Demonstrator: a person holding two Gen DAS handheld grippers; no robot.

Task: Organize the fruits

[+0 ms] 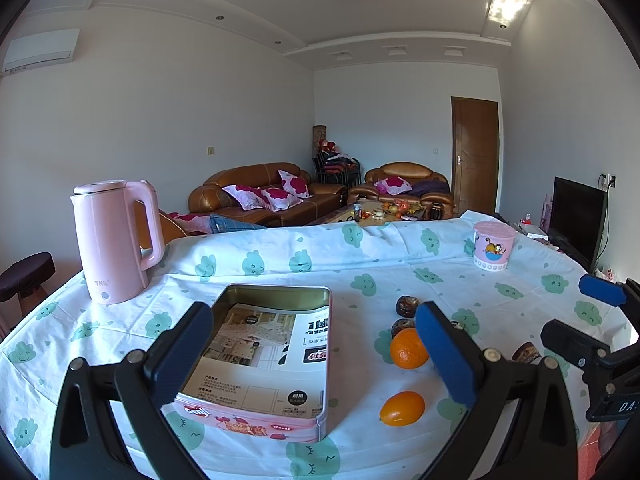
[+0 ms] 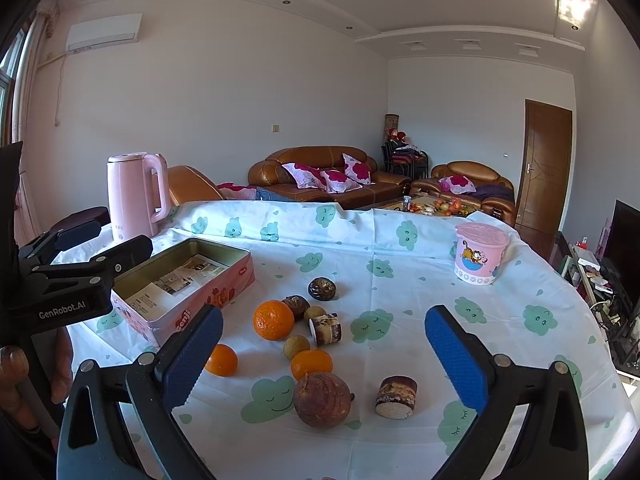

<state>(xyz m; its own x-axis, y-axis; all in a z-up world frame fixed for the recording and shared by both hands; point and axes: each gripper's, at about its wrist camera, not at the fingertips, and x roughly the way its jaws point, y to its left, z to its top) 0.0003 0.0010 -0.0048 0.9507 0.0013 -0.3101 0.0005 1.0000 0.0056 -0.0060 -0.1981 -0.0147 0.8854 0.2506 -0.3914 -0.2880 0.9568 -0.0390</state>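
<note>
Two tools (image 1: 316,354) (image 2: 324,354) agape; tin (image 1: 276,344) lengthwise away.

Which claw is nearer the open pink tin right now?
Left. The left claw hangs open right over the pink tin, its fingers straddling it. The right claw is open over the loose fruit, with the tin off to its left.

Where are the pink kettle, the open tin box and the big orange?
pink kettle (image 2: 130,196): right wrist view, on its body.
tin box (image 1: 276,294): left wrist view, on its inner far wall.
big orange (image 2: 273,319): right wrist view, on its middle.
</note>
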